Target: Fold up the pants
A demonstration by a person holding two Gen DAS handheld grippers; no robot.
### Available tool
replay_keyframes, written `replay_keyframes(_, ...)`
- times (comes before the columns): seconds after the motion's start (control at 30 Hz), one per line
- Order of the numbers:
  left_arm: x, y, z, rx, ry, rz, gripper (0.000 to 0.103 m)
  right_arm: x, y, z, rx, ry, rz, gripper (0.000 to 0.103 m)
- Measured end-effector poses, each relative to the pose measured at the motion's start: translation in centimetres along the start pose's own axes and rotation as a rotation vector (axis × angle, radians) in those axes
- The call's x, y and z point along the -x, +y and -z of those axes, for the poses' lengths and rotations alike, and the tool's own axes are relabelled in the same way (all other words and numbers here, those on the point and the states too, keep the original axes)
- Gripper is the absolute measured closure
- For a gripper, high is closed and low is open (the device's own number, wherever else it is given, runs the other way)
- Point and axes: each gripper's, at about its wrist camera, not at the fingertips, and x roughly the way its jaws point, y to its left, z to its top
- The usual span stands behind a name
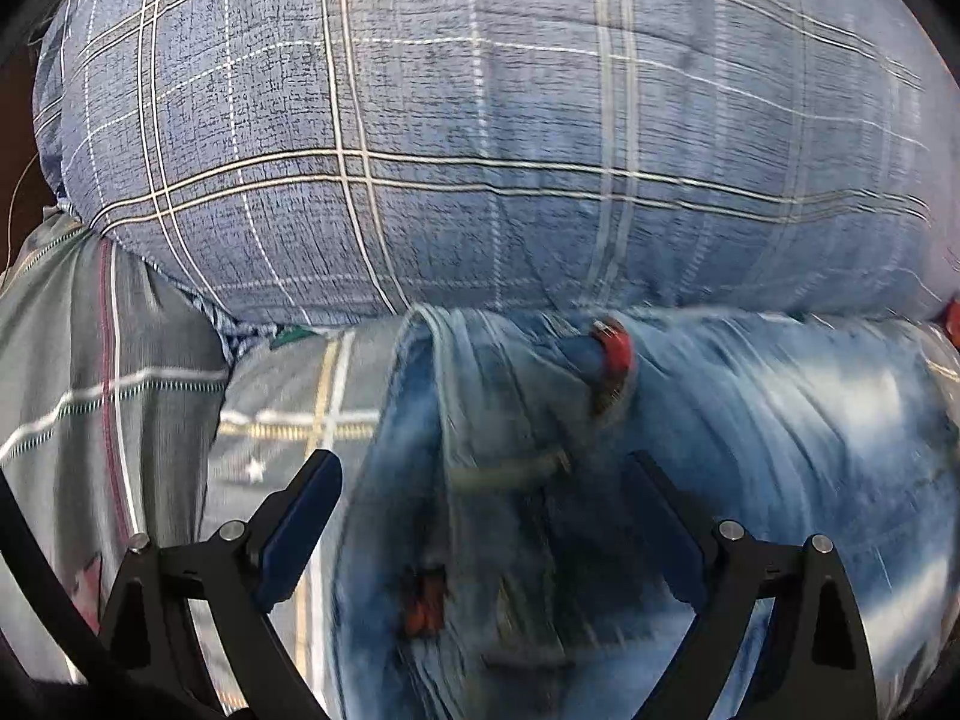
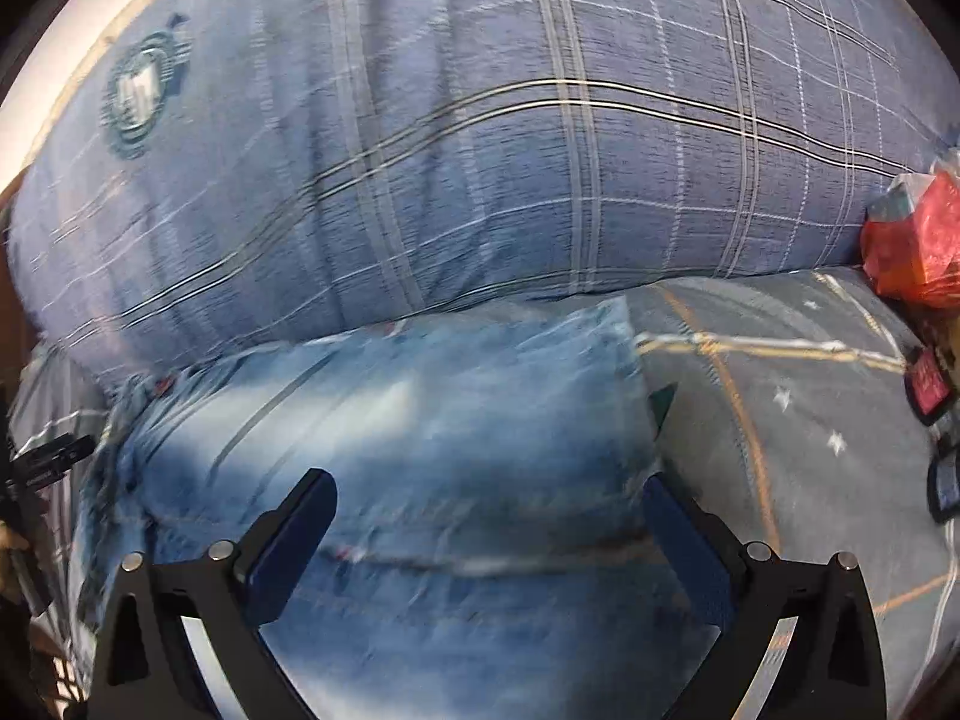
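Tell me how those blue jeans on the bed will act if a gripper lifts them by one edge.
The jeans will probably droop: they lie in soft creases on the bedspread. Being thick layered denim, they likely feel fairly heavy and may unfold. Slipping seems unlikely on the cloth. Both the left gripper and right gripper are open.

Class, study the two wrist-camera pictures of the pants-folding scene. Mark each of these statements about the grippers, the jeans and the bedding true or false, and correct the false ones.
1. Both grippers are shut on the jeans. False: the left gripper and the right gripper are open, holding nothing.
2. The jeans are blue denim. True.
3. A blue plaid pillow lies beyond the jeans. True.
4. The red plastic bag lies on the jeans. False: it sits apart, at the right edge of the right wrist view.
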Motion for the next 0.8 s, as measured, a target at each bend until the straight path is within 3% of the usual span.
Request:
replay_keyframes(0.17,-2.5,1.4,-2.1,0.009,0.022,-0.062,0.009,-3.5,-2.6,-3.7,-0.047,0.023,0.047,0.000)
replay_keyframes(0.57,-8.3,2.9,-4.0,0.076,0.074,-0.030,0.009,-12.0,-5.1,-6.5,-0.161,0.092,0.069,0.002)
replay_keyframes(0.67,-9.2,2.4,-4.0,0.067,0.085,-0.040,0.009,-13.0,-5.1,-6.5,-0.157,0.100,0.064,0.008)
replay_keyframes(0.8,-11.1,2.2,-4.5,0.086,0.085,-0.029,0.010,-13.5,-4.7,-6.9,-0.134,0.087,0.079,0.024)
